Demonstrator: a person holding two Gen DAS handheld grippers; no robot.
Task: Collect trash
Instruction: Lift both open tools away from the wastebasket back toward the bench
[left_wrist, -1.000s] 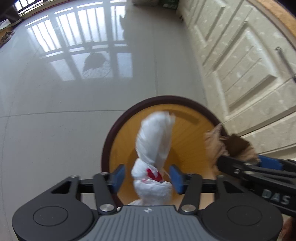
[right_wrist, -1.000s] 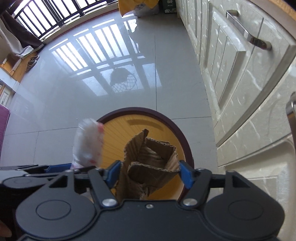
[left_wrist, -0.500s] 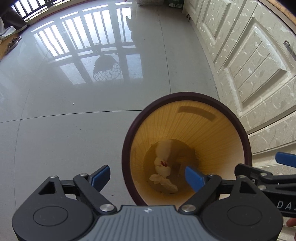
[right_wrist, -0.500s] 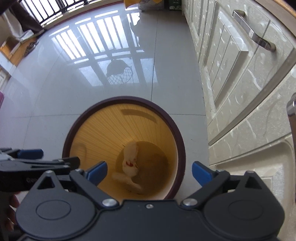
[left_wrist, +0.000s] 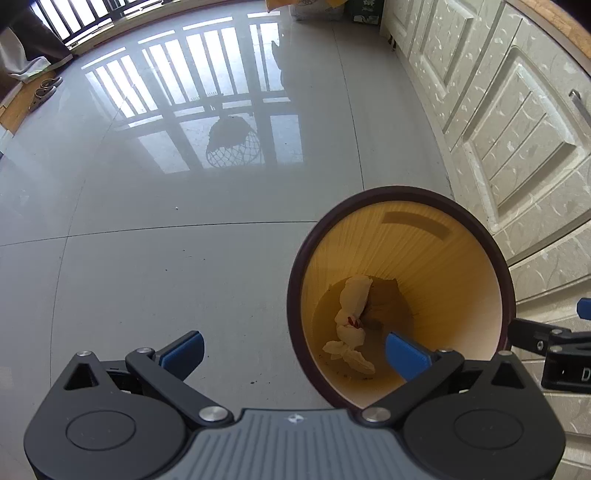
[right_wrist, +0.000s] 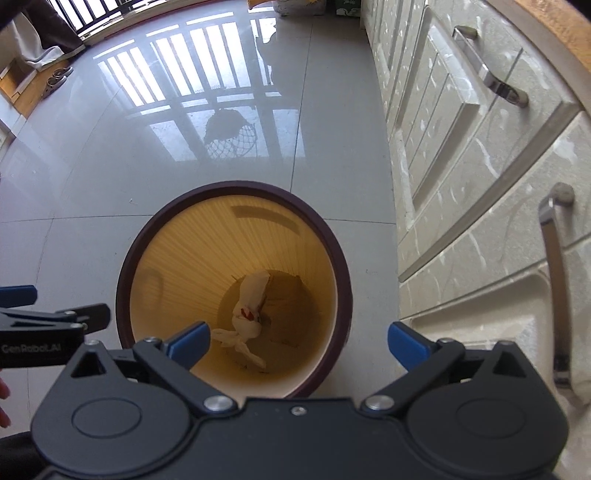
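A round bin with a dark brown rim (left_wrist: 399, 192) and a yellow ribbed inside (right_wrist: 207, 251) stands on the floor by the cabinets. At its bottom lies a knotted white plastic bag with a red mark (left_wrist: 351, 321) (right_wrist: 251, 306), and beside it a brown cardboard piece (right_wrist: 291, 306) (left_wrist: 386, 301). My left gripper (left_wrist: 295, 349) hangs above the bin's left rim. Its jaws are opening and hold nothing. My right gripper (right_wrist: 299, 338) hovers over the bin's near right side, open wide and empty.
Cream cabinet doors (left_wrist: 517, 140) with metal handles (right_wrist: 491, 74) run along the right, close to the bin. Glossy grey floor tiles (left_wrist: 166, 277) spread left and ahead. Boxes (left_wrist: 325, 9) sit at the far end, shoes (left_wrist: 44, 92) at the far left.
Both grippers opened and let go. The white bag and the cardboard piece dropped from between the jaws to the bin's bottom. The left gripper shifted left and rose a little.
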